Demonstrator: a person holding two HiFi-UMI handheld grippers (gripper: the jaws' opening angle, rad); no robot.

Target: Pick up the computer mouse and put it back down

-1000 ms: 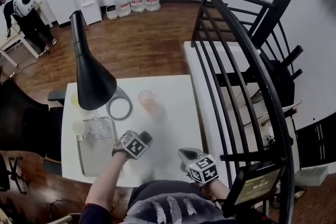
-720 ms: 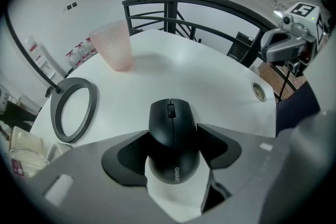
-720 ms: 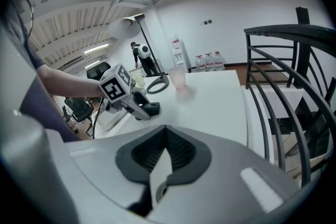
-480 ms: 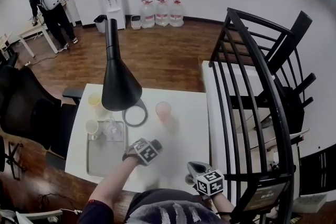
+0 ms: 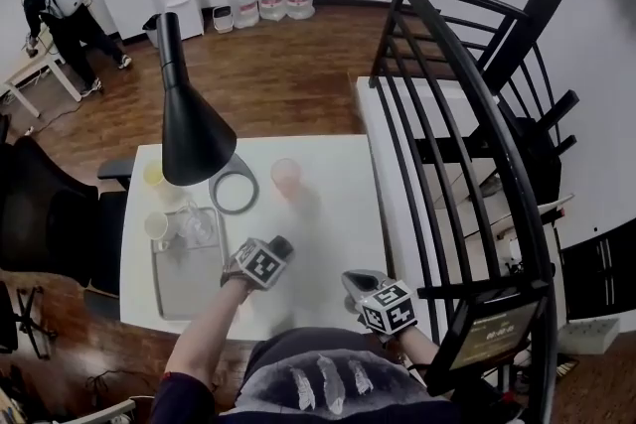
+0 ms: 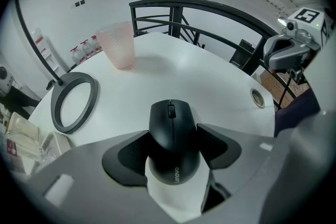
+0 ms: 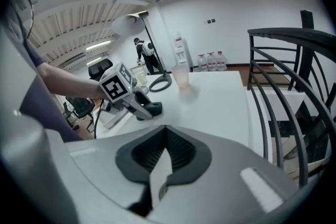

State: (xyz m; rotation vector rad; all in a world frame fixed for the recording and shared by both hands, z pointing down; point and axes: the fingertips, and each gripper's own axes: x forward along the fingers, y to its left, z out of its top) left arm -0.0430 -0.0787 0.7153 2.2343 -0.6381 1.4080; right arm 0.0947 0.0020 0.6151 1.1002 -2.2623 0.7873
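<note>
Left gripper view: black computer mouse (image 6: 173, 141) looks to rest on the white surface (image 6: 210, 81), wheel end pointing away, btwn the two dark pads of the left hand-held gripper (image 6: 174, 134). Its jaws have just been closing; the pads lie against both long sides at mid body, so the mouse reads as gripped. A pink cup (image 6: 118, 44) and a ring-shaped lamp base (image 6: 73, 102) stand well beyond it

Right gripper view: right hand-held gripper (image 7: 165, 147) has its pads pressed together w/ nothing btwn them, off to one side of the left one

Head view: both hand-held grippers are low over the near edge of the surface, apart from each other; the mouse is mostly hidden under the left one

Handling, prob: light, rigid plastic shell w/ smooth curved sides that could slip. A side grip at mid body w/ moderate squeeze suits it, clear of buttons & wheel
</note>
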